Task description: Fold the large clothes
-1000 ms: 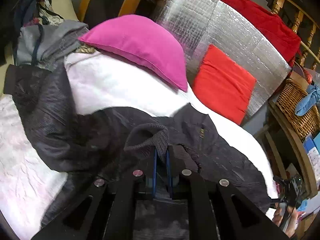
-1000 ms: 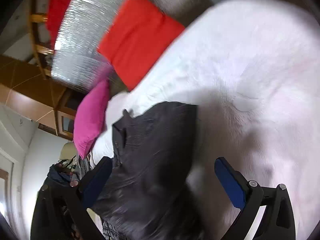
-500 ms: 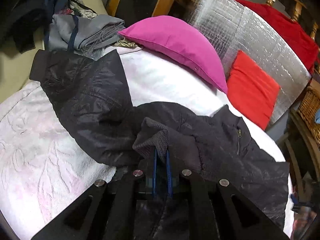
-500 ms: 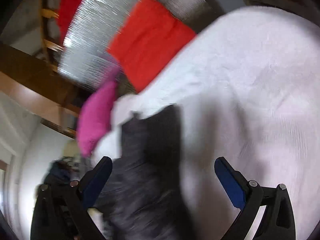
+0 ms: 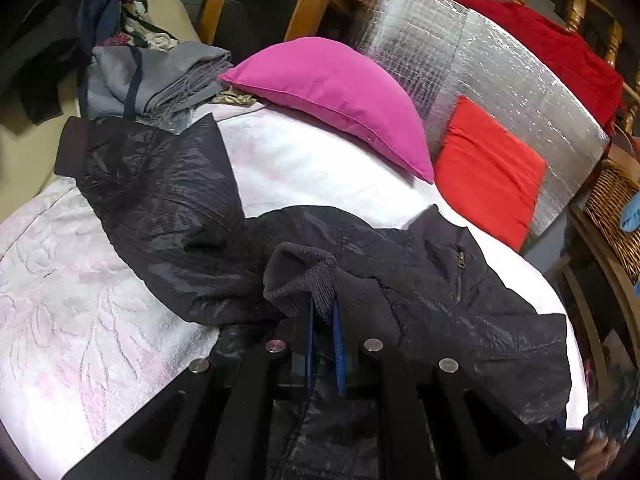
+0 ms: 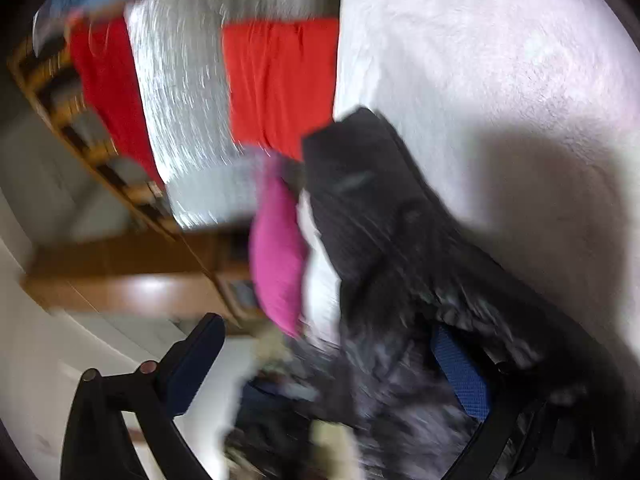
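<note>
The black shiny quilted jacket lies crumpled across the white textured bed, one sleeve flung toward the headboard. The left gripper has its fingers clamped on the ribbed knit cuff. The right gripper hangs over the jacket's edge, fingers apart. The slippery shell could slide from a thin pinch, and dragging the cuff may bunch the body rather than fold it.

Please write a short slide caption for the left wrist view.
Left gripper shut on the knit cuff of a black jacket spread across a white bedspread.
</note>
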{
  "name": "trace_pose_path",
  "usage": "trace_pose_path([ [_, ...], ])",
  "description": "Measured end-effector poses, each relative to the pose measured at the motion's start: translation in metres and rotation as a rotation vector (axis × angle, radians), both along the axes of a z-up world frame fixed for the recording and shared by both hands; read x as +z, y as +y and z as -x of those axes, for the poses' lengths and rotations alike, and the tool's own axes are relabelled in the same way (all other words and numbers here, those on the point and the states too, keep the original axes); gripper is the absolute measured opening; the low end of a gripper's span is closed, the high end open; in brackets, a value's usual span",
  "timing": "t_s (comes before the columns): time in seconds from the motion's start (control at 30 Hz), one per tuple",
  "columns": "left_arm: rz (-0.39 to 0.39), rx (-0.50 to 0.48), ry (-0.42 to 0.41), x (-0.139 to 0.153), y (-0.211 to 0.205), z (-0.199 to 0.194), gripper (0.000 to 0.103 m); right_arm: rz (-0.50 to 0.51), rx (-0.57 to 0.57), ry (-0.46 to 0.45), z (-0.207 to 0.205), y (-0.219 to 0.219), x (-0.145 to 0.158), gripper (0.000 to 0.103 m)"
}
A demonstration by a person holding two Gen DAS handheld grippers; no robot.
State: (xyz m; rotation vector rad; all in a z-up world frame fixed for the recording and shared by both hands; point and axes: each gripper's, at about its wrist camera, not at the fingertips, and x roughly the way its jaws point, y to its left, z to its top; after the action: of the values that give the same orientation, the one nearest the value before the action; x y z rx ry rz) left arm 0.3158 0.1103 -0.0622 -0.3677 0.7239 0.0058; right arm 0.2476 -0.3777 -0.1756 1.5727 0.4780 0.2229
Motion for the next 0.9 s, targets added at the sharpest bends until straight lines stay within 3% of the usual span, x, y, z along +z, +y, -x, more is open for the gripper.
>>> trace_pose_path([
  [0.1,0.011,-0.046,-0.015,0.003,-0.015,0.001,0.009,-0.009,-0.105,-0.028,0.012,-0.013,0.002,0.103],
  [0.17,-0.036,-0.069,-0.017,0.001,-0.032,-0.001,0.009,0.079,-0.123,-0.011,0.02,-0.017,0.005,0.103],
  [0.23,-0.094,-0.091,0.042,-0.017,-0.048,-0.008,0.009,0.145,-0.119,0.001,0.026,-0.022,0.004,0.102],
  [0.33,-0.137,-0.095,0.1,-0.04,-0.053,-0.009,0.009,0.162,-0.063,0.039,0.029,-0.033,0.006,0.101],
  [0.4,-0.134,-0.086,0.11,-0.047,-0.048,-0.007,0.009,0.254,-0.052,0.142,0.034,-0.044,0.014,0.103],
  [0.5,-0.119,-0.089,0.112,-0.046,-0.043,-0.007,0.009,0.255,0.007,0.133,0.039,-0.055,0.022,0.103],
  [0.53,-0.123,-0.094,0.11,-0.045,-0.044,-0.007,0.009,0.352,-0.004,0.144,0.039,-0.057,0.038,0.103],
  [0.6,-0.127,-0.097,0.105,-0.043,-0.045,-0.007,0.009,0.502,0.027,0.139,0.03,-0.054,0.056,0.103],
  [0.67,-0.128,-0.098,0.102,-0.042,-0.046,-0.005,0.009,0.529,0.158,0.124,-0.012,-0.049,0.058,0.103],
  [0.73,-0.127,-0.102,0.104,-0.042,-0.046,-0.005,0.009,0.624,0.217,0.186,-0.052,-0.047,0.052,0.103],
  [0.8,-0.125,-0.108,0.101,-0.042,-0.044,-0.004,0.009,0.634,0.321,0.238,-0.086,-0.044,0.037,0.101],
  [0.87,-0.132,-0.118,0.096,-0.042,-0.045,-0.005,0.009,0.68,0.366,0.21,-0.103,-0.039,0.039,0.077],
  [0.9,-0.132,-0.124,0.091,-0.042,-0.045,-0.005,0.009,0.76,0.379,0.204,-0.111,-0.032,0.049,0.023],
])
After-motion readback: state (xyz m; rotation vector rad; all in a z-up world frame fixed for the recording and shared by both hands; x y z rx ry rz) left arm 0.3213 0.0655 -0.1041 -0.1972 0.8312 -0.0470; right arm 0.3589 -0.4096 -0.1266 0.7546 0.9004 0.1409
